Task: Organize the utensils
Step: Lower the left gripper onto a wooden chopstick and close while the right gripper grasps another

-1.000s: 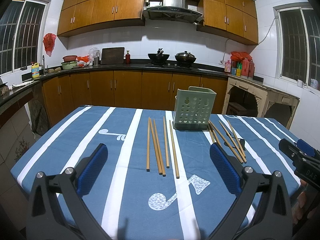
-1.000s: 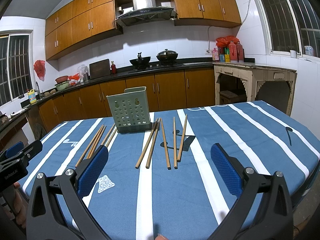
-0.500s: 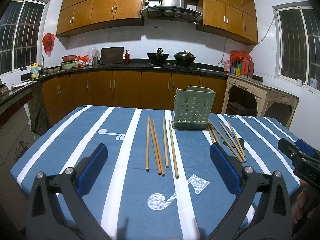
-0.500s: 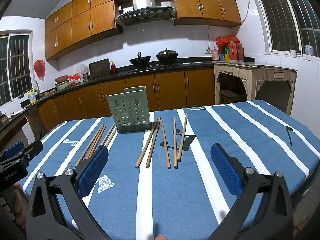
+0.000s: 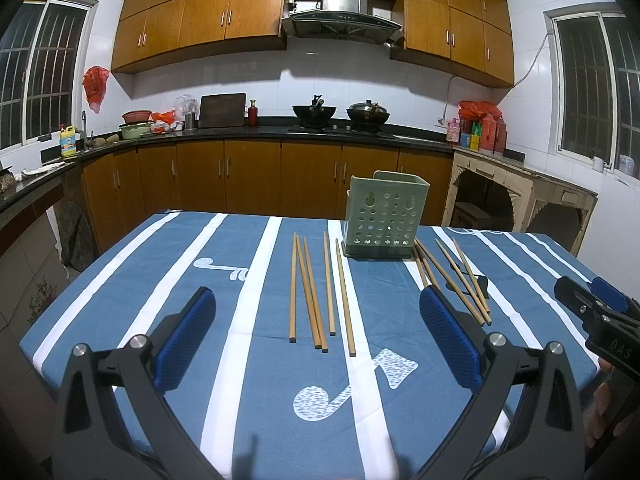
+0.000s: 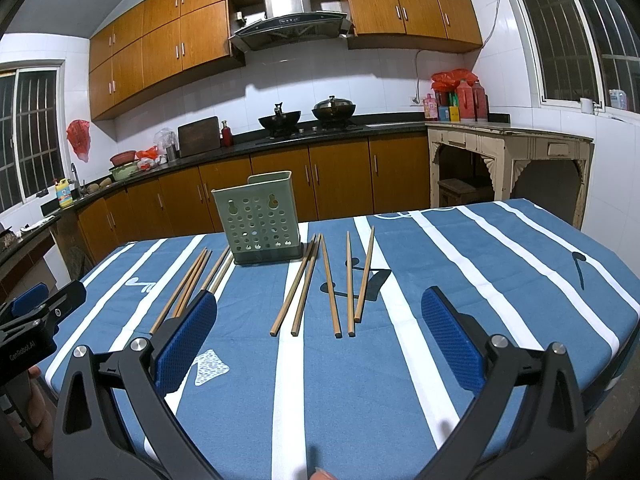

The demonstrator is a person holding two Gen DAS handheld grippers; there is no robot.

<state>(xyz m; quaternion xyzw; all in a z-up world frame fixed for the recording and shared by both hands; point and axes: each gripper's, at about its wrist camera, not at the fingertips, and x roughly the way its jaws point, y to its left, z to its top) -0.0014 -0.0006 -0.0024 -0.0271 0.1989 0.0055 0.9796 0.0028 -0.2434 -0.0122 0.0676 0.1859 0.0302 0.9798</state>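
Left wrist view has the left gripper [image 5: 318, 340] with its blue pads spread wide and nothing between them, held above the near part of the striped tablecloth [image 5: 256, 400]. Straight ahead of it lie five chopsticks [image 5: 316, 292], long axes running away toward the green holder [image 5: 386, 216], their far ends just left of the holder's base. A second bundle [image 5: 452, 280] fans out from the holder's right side, nearer the right gripper [image 5: 596, 316] at the frame edge. In the right wrist view the right gripper [image 6: 320, 340] is likewise spread and empty, and that second bundle [image 6: 324, 284] points lengthwise at it, so I judge each hand is closer to its own set. Only this view shows the holder's perforated face without the left group crossing before it; neither view shows inside the holder.
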